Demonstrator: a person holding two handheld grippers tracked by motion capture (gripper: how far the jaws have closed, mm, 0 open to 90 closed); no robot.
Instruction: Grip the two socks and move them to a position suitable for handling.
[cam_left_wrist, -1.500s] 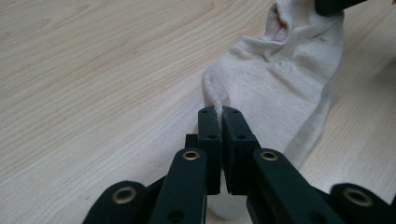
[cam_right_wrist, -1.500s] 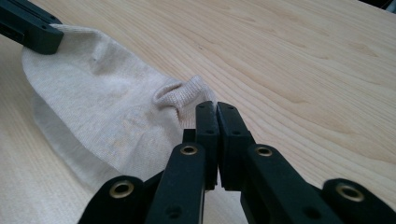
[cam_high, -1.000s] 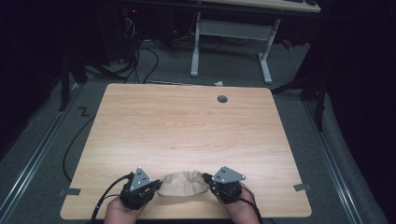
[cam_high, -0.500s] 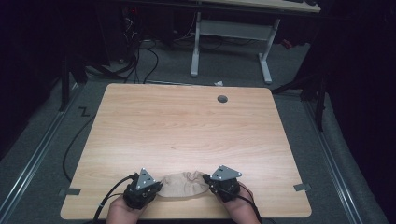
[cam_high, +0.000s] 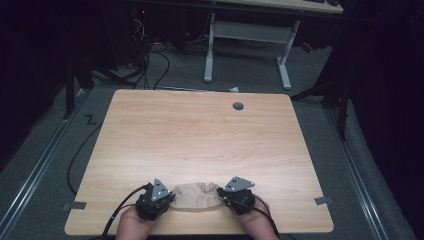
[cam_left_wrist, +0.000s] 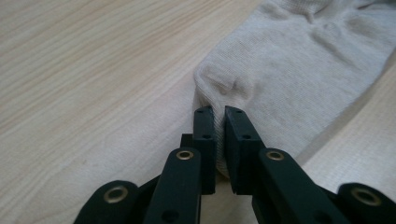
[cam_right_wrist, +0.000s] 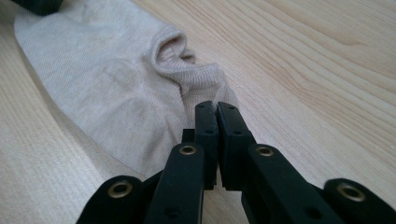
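Sock (cam_high: 197, 196), beige, bunched at the table's (cam_high: 200, 135) near edge between the two grippers; its ends are hidden under their bodies in the high view, and the hands are cut off by the frame's lower edge. Left gripper (cam_left_wrist: 219, 114): jaws, just easing apart, stand a narrow gap wide with the sock's edge between them; right gripper (cam_right_wrist: 216, 109): jaws pressed together on the sock's ribbed cuff (weave legible in gripper views alone). Beyond: pale wood top, grommet hole (cam_high: 238, 106), grey carpet, cables, a white desk frame (cam_high: 245, 35) in a dim room.
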